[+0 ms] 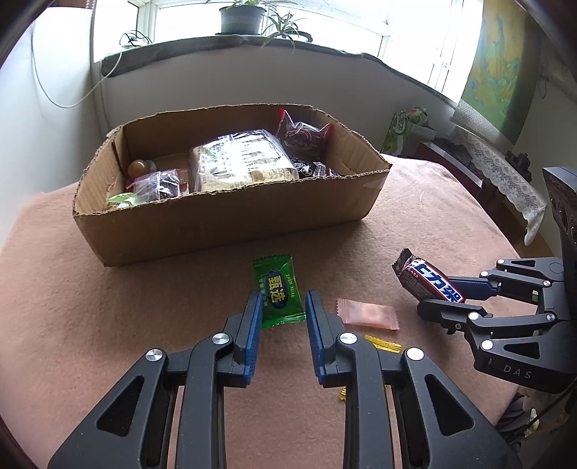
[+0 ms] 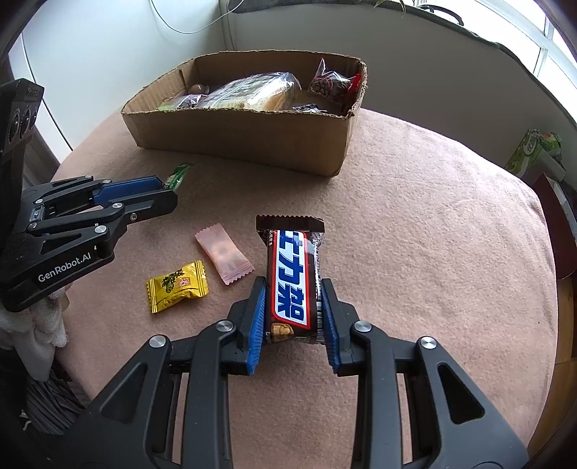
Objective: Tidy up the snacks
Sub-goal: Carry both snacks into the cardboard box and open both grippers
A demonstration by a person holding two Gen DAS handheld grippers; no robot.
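Observation:
A cardboard box [image 1: 223,220] [image 2: 238,140] holding several bagged snacks stands at the back of the brown-covered table. My left gripper [image 1: 283,299] is open, its jaws on either side of a green candy packet [image 1: 279,290] that lies on the cloth; in the right wrist view only the packet's tip [image 2: 177,175] shows past the left gripper [image 2: 158,194]. My right gripper [image 2: 294,285] is shut on a brown chocolate bar [image 2: 293,277] and holds it above the cloth, as the left wrist view also shows [image 1: 429,283]. A pink packet [image 1: 368,314] [image 2: 223,258] and a yellow candy [image 2: 177,286] lie between the grippers.
The table's rounded edge drops off at the right [image 2: 541,252] and at the near left. A white wall and a windowsill with potted plants [image 1: 241,18] stand behind the box. A green tissue box [image 1: 404,130] and low furniture sit to the right.

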